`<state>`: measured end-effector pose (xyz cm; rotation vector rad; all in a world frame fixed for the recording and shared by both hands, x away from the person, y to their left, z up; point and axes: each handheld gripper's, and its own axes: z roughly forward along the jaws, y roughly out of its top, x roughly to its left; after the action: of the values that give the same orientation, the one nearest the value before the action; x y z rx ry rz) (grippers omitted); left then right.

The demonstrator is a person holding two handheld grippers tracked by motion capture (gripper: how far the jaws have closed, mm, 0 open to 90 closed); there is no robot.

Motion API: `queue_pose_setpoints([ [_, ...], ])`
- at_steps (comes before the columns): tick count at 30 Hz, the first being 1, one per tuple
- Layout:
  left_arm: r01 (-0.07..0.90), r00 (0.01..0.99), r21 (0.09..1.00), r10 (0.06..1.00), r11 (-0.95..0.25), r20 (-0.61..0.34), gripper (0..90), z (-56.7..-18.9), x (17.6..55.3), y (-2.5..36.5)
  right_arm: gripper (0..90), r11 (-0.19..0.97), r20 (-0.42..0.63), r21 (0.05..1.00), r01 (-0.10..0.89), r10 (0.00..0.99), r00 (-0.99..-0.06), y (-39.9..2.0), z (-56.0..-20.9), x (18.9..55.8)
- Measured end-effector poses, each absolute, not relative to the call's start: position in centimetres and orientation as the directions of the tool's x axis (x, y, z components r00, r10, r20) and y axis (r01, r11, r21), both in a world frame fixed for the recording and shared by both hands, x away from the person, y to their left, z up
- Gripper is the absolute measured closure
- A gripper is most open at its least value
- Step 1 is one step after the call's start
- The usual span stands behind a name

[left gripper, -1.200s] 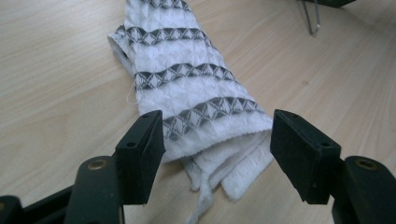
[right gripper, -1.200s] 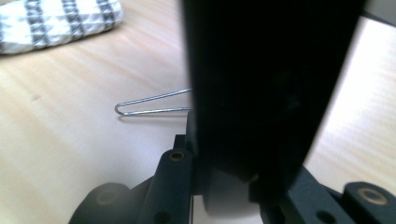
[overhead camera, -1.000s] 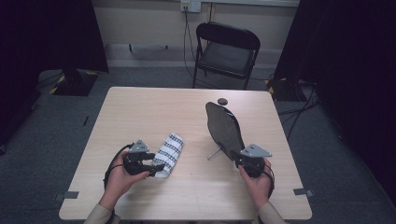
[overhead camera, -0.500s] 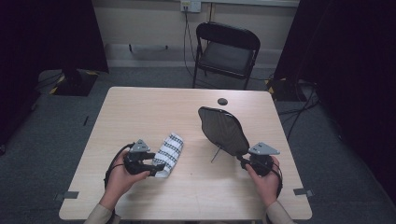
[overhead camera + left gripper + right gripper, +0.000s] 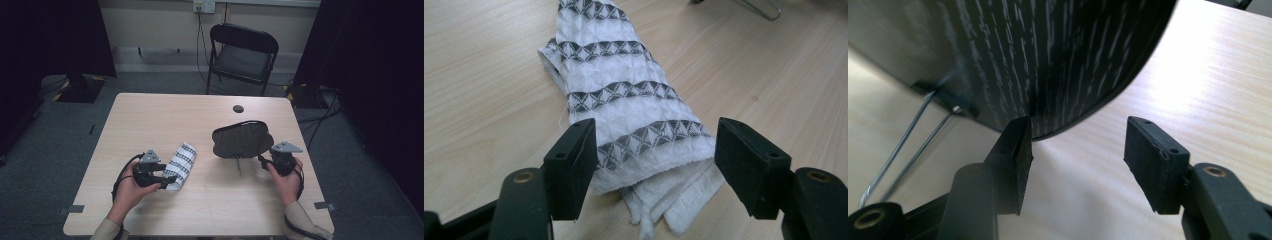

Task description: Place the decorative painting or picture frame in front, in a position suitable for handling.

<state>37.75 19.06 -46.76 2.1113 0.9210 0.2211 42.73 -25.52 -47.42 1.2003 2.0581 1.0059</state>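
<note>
A white towel with dark patterned stripes lies folded on the wooden table. My left gripper is open, and its jaws straddle the near end of the towel without squeezing it. A black oval panel stands on a wire stand at the table's right. My right gripper sits just right of it. Its jaws have just been opening and are open now. The panel's edge stands beyond the left pad, and nothing lies between the jaws.
A small black disc lies near the table's far edge. A black folding chair stands behind the table. Dark curtains hang at both sides, and cables run over the floor.
My right gripper has let go of the black panel's edge, opened and drawn off to the right. The panel has swung from nearly edge-on to broadside. My left gripper has kept still.
</note>
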Motion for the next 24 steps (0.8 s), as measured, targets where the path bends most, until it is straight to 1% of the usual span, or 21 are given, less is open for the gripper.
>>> queue_pose_setpoints([
  [1,0.538,0.719,0.735,0.680,-0.412,-0.145,33.5,-46.8,37.7,19.0,44.7,0.306,-0.069,0.817,0.488,0.893,-0.445,-25.6,-47.4,43.1],
  [4,0.540,0.718,0.736,0.680,-0.409,-0.150,33.5,-46.8,37.8,19.1,43.4,0.296,-0.064,0.822,0.486,0.897,-0.438,-25.4,-47.0,43.9],
  [5,0.542,0.716,0.736,0.681,-0.406,-0.152,33.5,-46.8,37.8,19.1,39.5,0.292,-0.063,0.827,0.481,0.897,-0.437,-25.3,-46.8,44.3],
  [6,0.542,0.716,0.736,0.681,-0.406,-0.152,33.5,-46.8,37.8,19.1,39.5,0.292,-0.063,0.827,0.481,0.897,-0.437,-25.3,-46.8,44.3],
  [7,0.542,0.717,0.735,0.681,-0.408,-0.150,33.5,-46.8,37.6,19.1,35.7,0.268,-0.045,0.836,0.480,0.903,-0.427,-25.3,-46.8,44.3],
  [8,0.542,0.717,0.735,0.681,-0.408,-0.150,33.5,-46.8,37.6,19.1,35.7,0.268,-0.045,0.836,0.480,0.903,-0.427,-25.3,-46.8,44.3],
  [9,0.542,0.721,0.732,0.676,-0.413,-0.152,33.5,-46.7,37.5,19.2,32.1,0.257,-0.027,0.834,0.488,0.902,-0.430,-25.4,-46.9,43.8],
  [10,0.542,0.721,0.732,0.676,-0.413,-0.152,33.5,-46.7,37.5,19.2,32.1,0.257,-0.027,0.834,0.488,0.902,-0.430,-25.4,-46.9,43.8],
  [11,0.541,0.718,0.736,0.679,-0.407,-0.152,33.5,-46.7,37.5,19.1,30.2,0.253,-0.019,0.834,0.490,0.901,-0.434,-25.5,-47.0,43.4],
  [12,0.540,0.716,0.739,0.682,-0.404,-0.151,33.5,-46.5,37.4,19.2,25.1,0.232,0.011,0.842,0.487,0.895,-0.446,-25.5,-47.1,42.3],
  [14,0.535,0.719,0.739,0.681,-0.411,-0.142,33.5,-46.3,37.4,19.2,16.1,0.247,0.031,0.830,0.500,0.874,-0.484,-25.2,-47.2,41.2],
  [15,0.537,0.714,0.742,0.685,-0.402,-0.145,33.5,-46.3,37.3,19.1,15.4,0.243,0.059,0.823,0.514,0.863,-0.502,-25.1,-47.3,40.7],
  [16,0.537,0.714,0.742,0.685,-0.402,-0.145,33.5,-46.3,37.3,19.1,15.4,0.243,0.059,0.823,0.514,0.863,-0.502,-25.1,-47.3,40.7],
  [17,0.531,0.719,0.741,0.681,-0.410,-0.138,33.5,-46.2,37.3,19.1,23.6,0.273,0.057,0.815,0.511,0.840,-0.540,-24.6,-47.5,39.6],
  [18,0.533,0.718,0.741,0.681,-0.408,-0.141,33.5,-46.1,37.2,19.0,23.6,0.273,0.057,0.815,0.511,0.840,-0.540,-24.6,-47.5,39.6],
  [19,0.528,0.722,0.743,0.678,-0.411,-0.138,33.5,-46.1,37.2,19.0,34.8,0.334,0.028,0.808,0.485,0.801,-0.598,-23.8,-47.7,38.6],
  [21,0.525,0.723,0.744,0.677,-0.412,-0.136,33.5,-46.1,37.1,18.7,38.5,0.345,0.036,0.805,0.483,0.784,-0.620,-23.1,-47.9,38.0],
  [22,0.525,0.723,0.744,0.677,-0.412,-0.136,33.5,-46.1,37.1,18.7,38.5,0.345,0.036,0.805,0.483,0.784,-0.620,-23.1,-47.9,38.0],
  [23,0.524,0.726,0.742,0.675,-0.419,-0.132,33.5,-46.0,37.0,18.6,46.8,0.348,0.050,0.799,0.490,0.774,-0.631,-22.4,-48.1,37.9],
  [24,0.525,0.726,0.742,0.674,-0.417,-0.135,33.5,-46.1,37.0,18.5,49.7,0.358,0.038,0.793,0.494,0.779,-0.626,-22.2,-48.3,38.1],
])
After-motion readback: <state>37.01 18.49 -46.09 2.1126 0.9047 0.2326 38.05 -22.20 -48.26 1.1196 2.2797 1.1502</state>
